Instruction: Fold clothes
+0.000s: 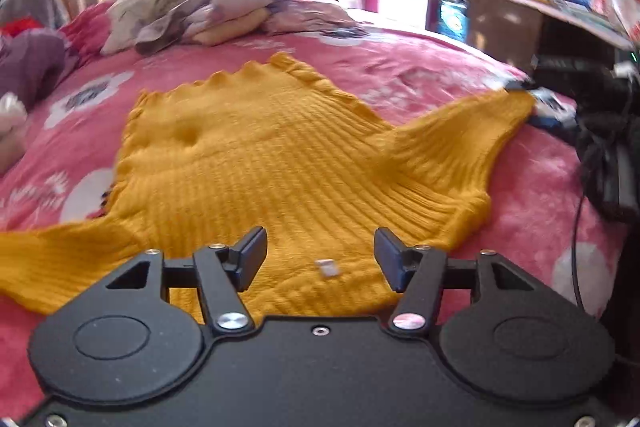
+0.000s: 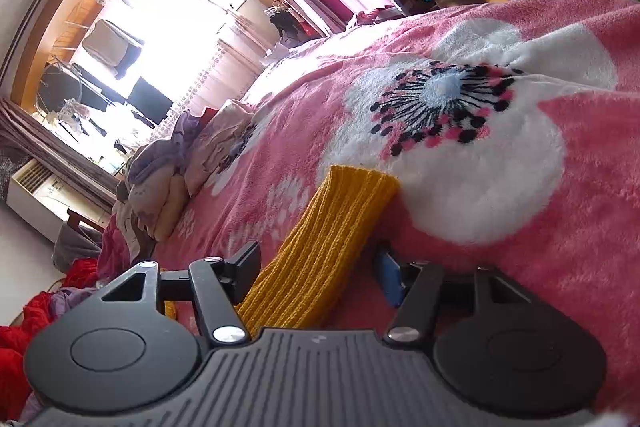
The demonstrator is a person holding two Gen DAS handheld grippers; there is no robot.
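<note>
The left gripper hangs just above the near edge of the mustard-yellow ribbed sweater, its fingers spread wide and gripping nothing; a small white label on the sweater shows between them. The sweater lies flat and spread on the pink floral blanket, one sleeve reaching out to its right side and the other trailing off to its left. Beyond the sweater's far hem sits a pile of clothes on the same blanket. In the right wrist view, the right gripper is tilted over the blanket with its fingers parted on either side of a yellow sleeve cuff, not closed on it.
</note>
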